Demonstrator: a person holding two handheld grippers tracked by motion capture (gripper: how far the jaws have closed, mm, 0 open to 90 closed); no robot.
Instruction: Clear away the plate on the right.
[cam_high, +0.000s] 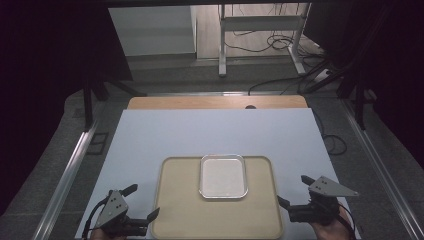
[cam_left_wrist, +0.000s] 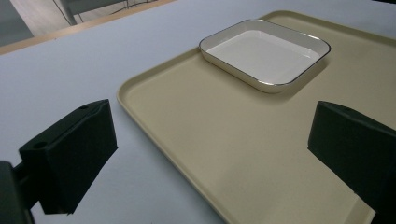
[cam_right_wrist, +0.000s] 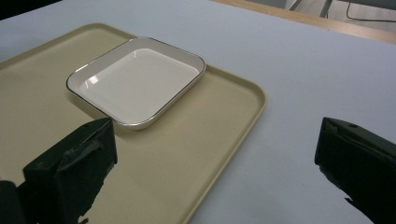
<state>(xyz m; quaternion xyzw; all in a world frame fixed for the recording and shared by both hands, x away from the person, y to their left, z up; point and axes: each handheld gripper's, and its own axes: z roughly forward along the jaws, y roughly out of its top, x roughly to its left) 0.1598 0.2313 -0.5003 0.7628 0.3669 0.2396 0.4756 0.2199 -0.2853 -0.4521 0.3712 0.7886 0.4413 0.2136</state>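
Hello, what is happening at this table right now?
A person holds a two-jaw gripper in each hand at the near corners of a beige tray. The left gripper and the right gripper are both open and hold nothing. A white rectangular dish sits empty on the far part of the tray, untouched.

A pale sheet (cam_high: 215, 132) is covering the table, leaving a wooden strip (cam_high: 200, 102) showing along its far edge. Beyond, a white desk frame (cam_high: 222, 45) is standing on the floor, with black cables (cam_high: 280, 44) lying around its legs.
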